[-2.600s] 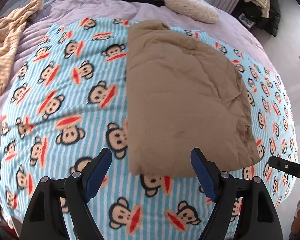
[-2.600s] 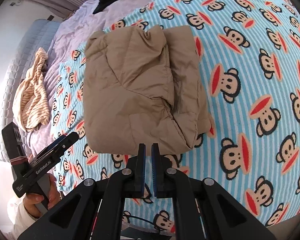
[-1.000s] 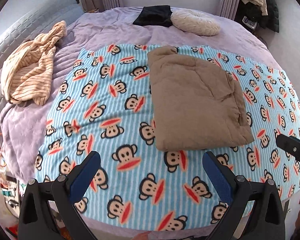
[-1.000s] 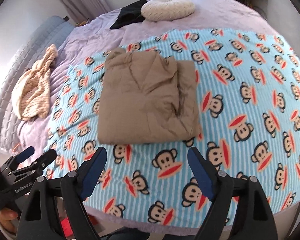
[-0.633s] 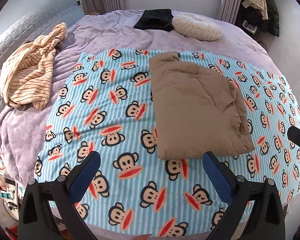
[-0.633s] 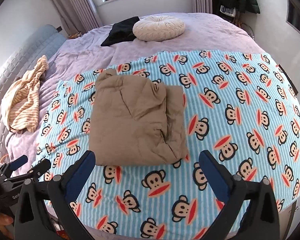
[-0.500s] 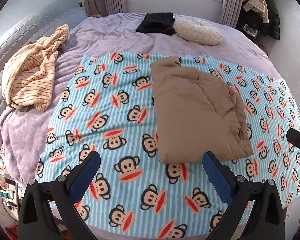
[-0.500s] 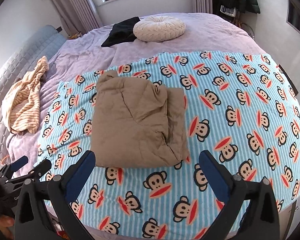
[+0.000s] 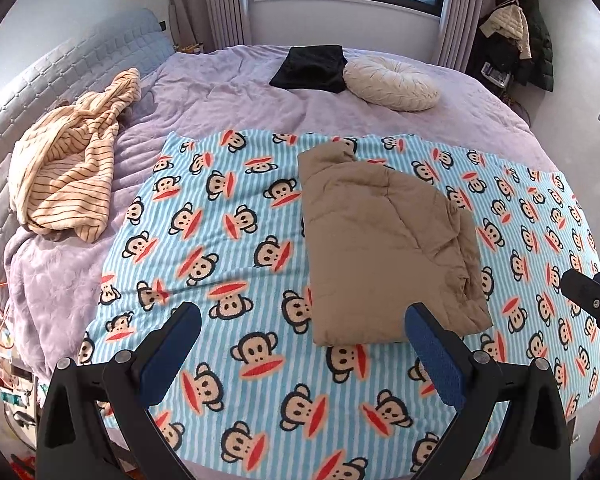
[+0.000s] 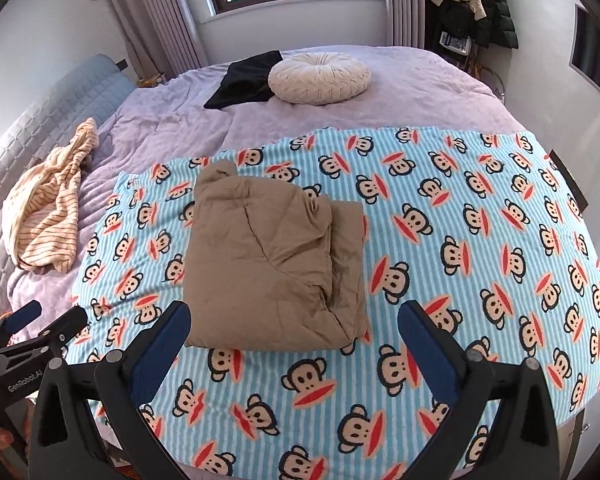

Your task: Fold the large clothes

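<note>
A tan padded garment (image 9: 384,240) lies folded into a thick rectangle on the blue striped monkey-print blanket (image 9: 220,240); it also shows in the right wrist view (image 10: 272,264). My left gripper (image 9: 300,344) is open and empty, held back above the blanket's near edge. My right gripper (image 10: 296,340) is open and empty too, held just short of the garment's near edge. The right gripper's tip shows at the right edge of the left wrist view (image 9: 592,300). The left gripper shows at the lower left of the right wrist view (image 10: 24,340).
A cream striped garment (image 9: 68,160) lies crumpled at the left by the grey headboard. A black folded cloth (image 9: 312,68) and a round cream cushion (image 9: 392,84) lie at the far side of the purple bed cover (image 9: 228,100). Coats hang at the far right (image 10: 472,0).
Both grippers have pulled back and up from the garment. The right gripper went from shut to wide open; the left opened wider. The folded garment has not moved.
</note>
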